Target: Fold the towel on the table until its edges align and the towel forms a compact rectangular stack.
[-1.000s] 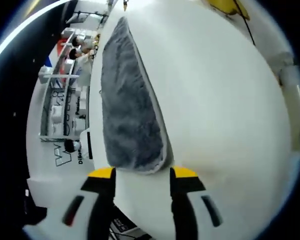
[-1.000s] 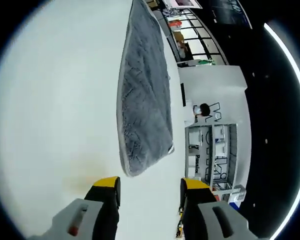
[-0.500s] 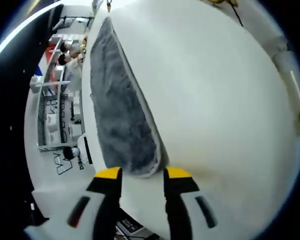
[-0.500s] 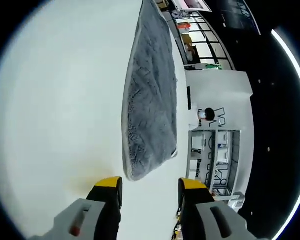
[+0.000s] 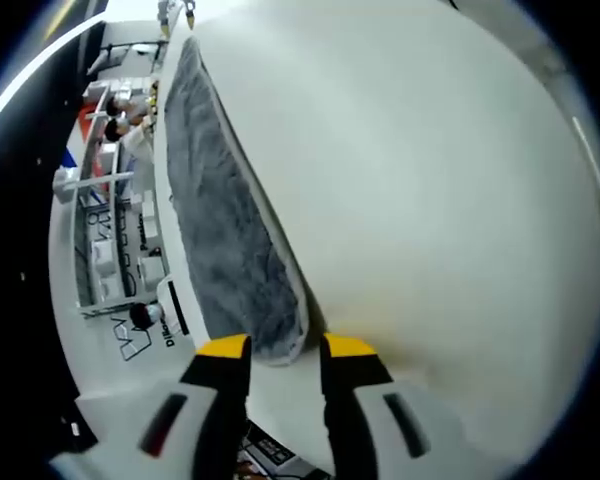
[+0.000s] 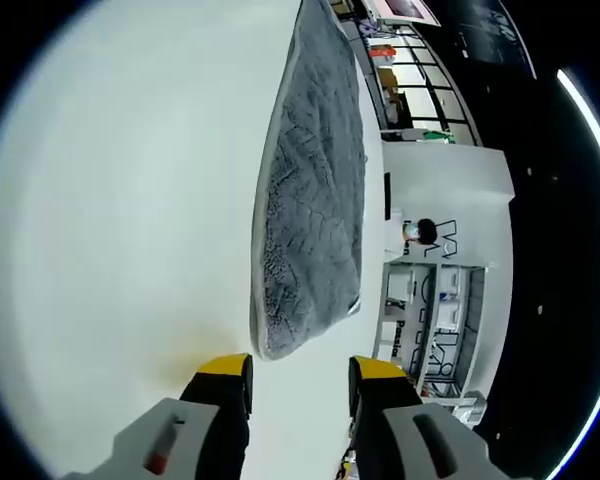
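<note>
Here, both grippers, left (image 5: 276, 350) and right (image 6: 300, 368), hover unclenched at the towel's (image 5: 225, 225) near corners; pinch both corners evenly.

The left gripper (image 5: 285, 352) is seen rising from the bottom of the left gripper view. Its two jaws have yellow tips, black middles and grey bodies. The jaws are held apart with a gap between them, and nothing is gripped. The right gripper (image 6: 300, 372) is seen rising from the bottom of the right gripper view. It has the same yellow tips, black middles and grey bodies. Its jaws are also held apart, and nothing is held between them. Both grippers are pointed forward, low over the tabletop (image 6: 110, 200).
</note>
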Demonstrator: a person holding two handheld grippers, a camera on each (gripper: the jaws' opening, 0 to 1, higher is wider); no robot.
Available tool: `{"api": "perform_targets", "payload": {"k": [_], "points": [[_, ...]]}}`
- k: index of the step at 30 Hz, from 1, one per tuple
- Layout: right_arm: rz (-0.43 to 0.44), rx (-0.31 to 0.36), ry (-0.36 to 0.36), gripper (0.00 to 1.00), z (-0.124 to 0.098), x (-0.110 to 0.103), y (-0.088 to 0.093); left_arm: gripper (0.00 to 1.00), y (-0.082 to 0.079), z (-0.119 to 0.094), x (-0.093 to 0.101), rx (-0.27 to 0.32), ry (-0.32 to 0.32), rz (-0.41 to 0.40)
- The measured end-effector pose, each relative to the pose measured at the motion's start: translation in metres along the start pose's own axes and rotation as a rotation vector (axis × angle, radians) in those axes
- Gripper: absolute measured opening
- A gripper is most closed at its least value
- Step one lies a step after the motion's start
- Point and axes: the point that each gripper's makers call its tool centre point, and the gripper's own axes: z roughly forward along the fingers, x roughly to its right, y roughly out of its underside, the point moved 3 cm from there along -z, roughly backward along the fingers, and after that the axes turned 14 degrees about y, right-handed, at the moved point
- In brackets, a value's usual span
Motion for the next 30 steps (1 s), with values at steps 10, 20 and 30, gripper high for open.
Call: {"api": "perform_targets", "payload": {"k": [10, 20, 30], "points": [[-0.01, 0.023, -0.008, 0.38, 0.012, -0.001, -0.011, 0.27, 0.002, -0.001, -0.002, -0.002, -0.009, -0.003], [-0.013, 0.032, -0.005, 0.31, 0.018, -0.004, -0.014, 0.24, 0.002, 0.01, 0.004, -0.004, -0.016, -0.003], [-0.035, 0.039, -0.075, 0.04, 0.019, -0.022, -0.014, 0.1, 0.002, 0.009, 0.003, 0.003, -0.01, 0.006]]}}
